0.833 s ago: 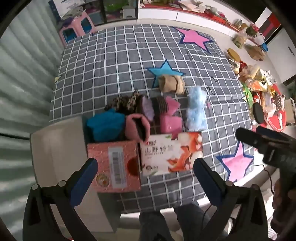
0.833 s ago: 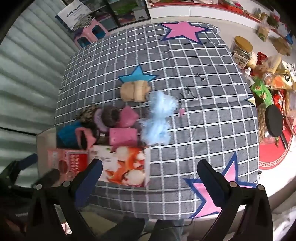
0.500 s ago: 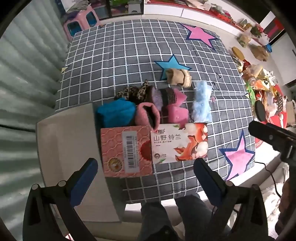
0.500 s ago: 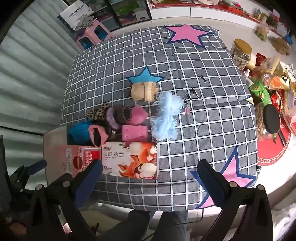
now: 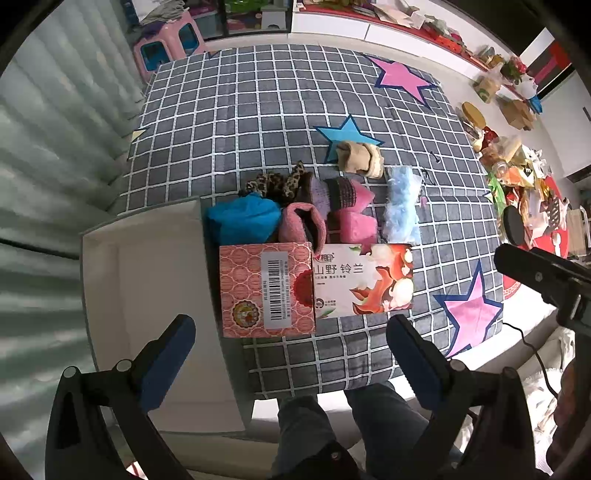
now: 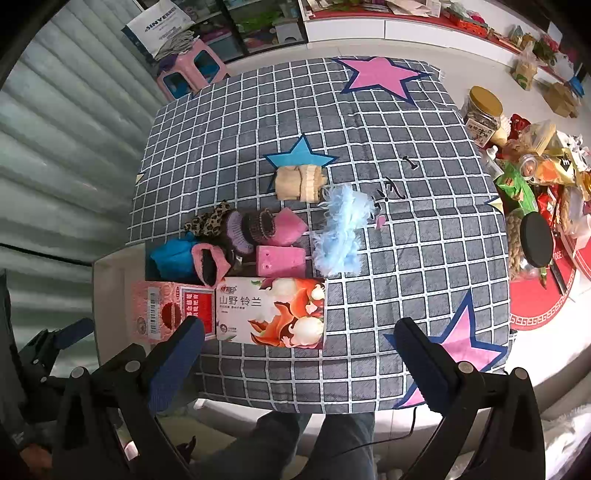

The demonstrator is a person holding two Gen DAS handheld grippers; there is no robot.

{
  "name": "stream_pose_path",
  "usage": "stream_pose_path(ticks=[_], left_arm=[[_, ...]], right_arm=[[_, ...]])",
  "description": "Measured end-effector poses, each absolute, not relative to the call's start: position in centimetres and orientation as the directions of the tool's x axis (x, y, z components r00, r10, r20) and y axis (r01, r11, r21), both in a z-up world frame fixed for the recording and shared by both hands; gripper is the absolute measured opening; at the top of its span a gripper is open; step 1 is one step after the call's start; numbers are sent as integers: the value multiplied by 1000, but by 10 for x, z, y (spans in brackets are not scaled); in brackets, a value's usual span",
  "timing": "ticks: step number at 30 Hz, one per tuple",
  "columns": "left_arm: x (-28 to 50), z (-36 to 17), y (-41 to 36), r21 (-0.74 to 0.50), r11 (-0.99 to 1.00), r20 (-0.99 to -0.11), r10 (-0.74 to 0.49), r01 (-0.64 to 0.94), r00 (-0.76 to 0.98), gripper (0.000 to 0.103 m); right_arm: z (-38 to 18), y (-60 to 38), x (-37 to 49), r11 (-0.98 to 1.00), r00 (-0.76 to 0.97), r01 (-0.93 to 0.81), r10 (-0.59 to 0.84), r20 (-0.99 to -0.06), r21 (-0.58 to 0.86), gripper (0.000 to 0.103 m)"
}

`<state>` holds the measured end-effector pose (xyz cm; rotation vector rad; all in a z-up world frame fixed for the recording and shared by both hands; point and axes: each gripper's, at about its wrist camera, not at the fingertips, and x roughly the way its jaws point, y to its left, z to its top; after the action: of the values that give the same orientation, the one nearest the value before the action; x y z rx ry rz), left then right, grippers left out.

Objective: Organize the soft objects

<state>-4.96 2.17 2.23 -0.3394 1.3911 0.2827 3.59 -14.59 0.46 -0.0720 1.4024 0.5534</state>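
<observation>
Two claws hang above the near edge of the surface [image 6: 424, 229], which wears a grey checked cloth with pink and blue stars: the left claw [image 5: 291, 332] and the right claw [image 6: 299, 332], each with its blue-padded fingers spread wide apart and gripping nothing.

Nearest them lie two tissue packs side by side and touching. The white floral pack [image 6: 271, 312] bears the characters 山野铃兰 in dark print; the pink patterned pack [image 5: 267, 290] carries a white barcode sticker and lies half on a pale tray [image 5: 147, 280] at the surface's left edge.

Just behind the packs sit the soft objects in a tight cluster: a blue bundle [image 5: 242, 221], a pink cuffed sock [image 5: 303, 225], a pink square pad [image 6: 280, 256], a purple and dark knitted sock [image 6: 251, 227] and a leopard-print piece [image 6: 208, 219]. A fluffy light-blue item [image 6: 340, 232] lies just to their right, and a beige rolled sock [image 6: 299, 182] farther back touches a blue star [image 6: 299, 155].

Far beyond, a bag [image 6: 159, 26] on a pink stool [image 6: 192, 68] reads partly "SINYER"; the remaining letters cannot be made out.

Compared with half a second ago, both views take in the cluster from slightly closer, while the objects themselves lie as they did.
</observation>
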Motion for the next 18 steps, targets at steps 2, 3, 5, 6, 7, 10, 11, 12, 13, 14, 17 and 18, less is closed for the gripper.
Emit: stream_pose_path(ticks=[2,3,5,6,7,10,11,12,13,14,17,18], left_arm=[[-51,24,21,-70,917,-986,-5,-394,165,103],[-52,25,21,-71,916,-986,-4,-395,165,103],[-51,25,21,-72,916,-986,-6,-396,166,103],[-51,25,21,-72,916,-986,-5,-395,166,103],[-51,25,20,-71,916,-986,-5,-394,167,103],[-51,26,21,-70,916,-986,-4,-395,167,103],[-50,26,21,-71,916,-986,-4,-395,168,103],[-50,26,21,-71,916,-986,-4,-395,169,103],[-50,27,21,-72,916,-986,-5,-395,169,103],[-50,28,21,-73,915,-986,-6,-396,168,103],[-50,29,24,-79,913,-986,-12,-400,168,103],[-51,29,25,-82,912,-985,-13,-402,170,103]], right_arm=[[6,-146,35,872,66,-408,322,-944,268,103],[7,-145,34,873,68,-408,320,-945,267,103],[8,-146,34,874,68,-408,317,-946,264,103],[8,-146,34,874,69,-408,316,-946,263,103],[9,-146,33,875,70,-408,316,-946,261,103],[10,-146,33,876,70,-407,311,-948,257,103],[10,-146,33,877,70,-406,309,-948,256,103],[10,-146,32,878,70,-405,309,-948,256,103],[11,-146,32,878,71,-405,309,-948,256,103],[10,-146,32,878,72,-406,308,-949,254,103],[11,-146,31,876,71,-408,310,-948,256,103],[11,-145,30,877,73,-408,309,-948,255,103]])
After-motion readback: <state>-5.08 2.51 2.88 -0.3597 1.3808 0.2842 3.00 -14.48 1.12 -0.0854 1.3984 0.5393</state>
